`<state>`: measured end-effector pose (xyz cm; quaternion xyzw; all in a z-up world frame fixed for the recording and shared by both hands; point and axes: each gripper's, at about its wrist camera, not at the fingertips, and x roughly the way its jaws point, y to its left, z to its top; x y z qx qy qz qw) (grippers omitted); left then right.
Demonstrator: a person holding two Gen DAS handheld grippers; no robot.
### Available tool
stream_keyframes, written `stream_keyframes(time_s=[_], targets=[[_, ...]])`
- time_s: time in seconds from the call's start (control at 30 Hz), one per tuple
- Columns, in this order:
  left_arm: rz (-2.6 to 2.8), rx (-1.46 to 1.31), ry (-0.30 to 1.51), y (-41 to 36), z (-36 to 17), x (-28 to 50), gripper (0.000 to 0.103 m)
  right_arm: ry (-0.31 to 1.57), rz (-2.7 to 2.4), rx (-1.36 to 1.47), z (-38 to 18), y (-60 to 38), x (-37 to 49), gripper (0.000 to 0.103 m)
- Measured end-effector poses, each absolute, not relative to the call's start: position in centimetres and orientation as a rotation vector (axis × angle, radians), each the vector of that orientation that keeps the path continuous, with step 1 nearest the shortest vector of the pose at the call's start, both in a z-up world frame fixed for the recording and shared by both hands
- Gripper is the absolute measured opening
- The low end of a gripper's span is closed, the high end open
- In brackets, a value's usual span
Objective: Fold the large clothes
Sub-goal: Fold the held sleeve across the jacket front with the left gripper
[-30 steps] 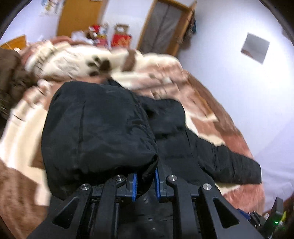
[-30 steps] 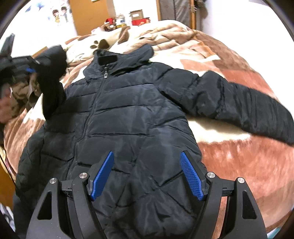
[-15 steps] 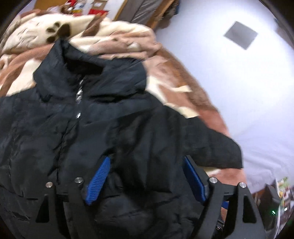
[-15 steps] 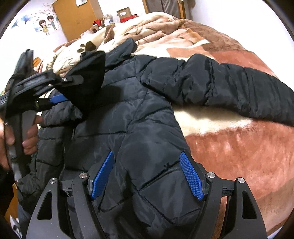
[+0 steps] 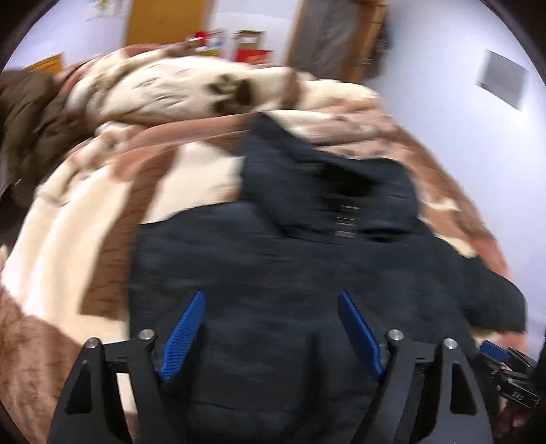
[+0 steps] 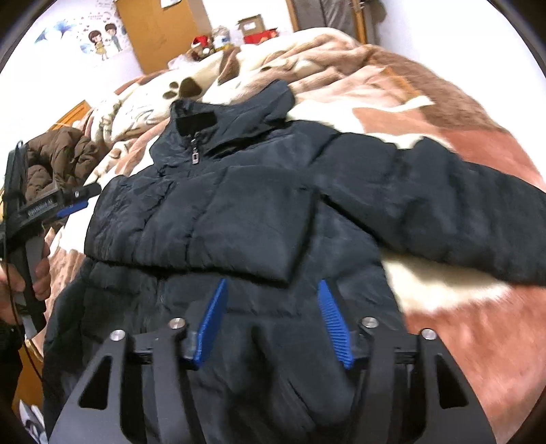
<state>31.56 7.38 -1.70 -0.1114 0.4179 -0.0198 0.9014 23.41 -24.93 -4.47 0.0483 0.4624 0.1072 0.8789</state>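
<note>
A dark navy puffer jacket (image 6: pixel 239 218) lies zipped, front up, on the bed; it also fills the blurred left wrist view (image 5: pixel 273 266). One sleeve (image 6: pixel 191 222) lies folded across its chest. The other sleeve (image 6: pixel 471 218) stretches out to the right. My left gripper (image 5: pixel 270 295) hovers over the jacket's body, jaws closing, pads apart with nothing pressed between them. In the right wrist view the left gripper (image 6: pixel 80 201) sits in a hand at the jacket's left edge. My right gripper (image 6: pixel 272 283) hangs over the lower front, jaws closing, with fabric below them but not pinched.
A cream and brown paw-print blanket (image 6: pixel 341 68) covers the bed. A brown padded garment (image 6: pixel 58 160) is heaped at the left edge. Boxes (image 6: pixel 256 29) and a wooden door (image 6: pixel 157 30) stand beyond the bed's far end. A pale wall (image 5: pixel 477 153) runs along the right.
My left gripper let go of the sleeve, which now lies across the chest, and drew back to the jacket's left side. My right gripper's jaws have narrowed.
</note>
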Motion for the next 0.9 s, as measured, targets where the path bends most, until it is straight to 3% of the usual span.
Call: stream_keyframes(time_s=[0.03,0.27,0.47,0.67,0.77,0.9], targets=[[-0.003,-0.246,0.873,8.7,-2.4,32.1,0.077,0.970,0.225,0.090,-4.9,-24.4,24.3,0.046],[0.067,-0.317,0.953,11.4,-8.6,34.8,0.073,1.029,0.159,0.007,-9.1,-23.1,31.8,0.045],[0.055,-0.269,0.966,10.2,-7.5,34.5,0.072,1.032,0.146,-0.016,-8.2,-23.6,33.3,0.045],[0.083,-0.198,0.832,12.2,-3.6,35.0,0.070,0.920,0.153,0.022,-4.4,-24.5,32.5,0.045],[0.113,-0.216,0.917,13.0,-6.6,37.5,0.063,0.943,0.135,0.009,-5.4,-24.3,35.1,0.045],[0.128,-0.184,0.935,12.6,-9.7,38.2,0.064,1.055,0.130,-0.020,-9.7,-24.5,37.7,0.045]])
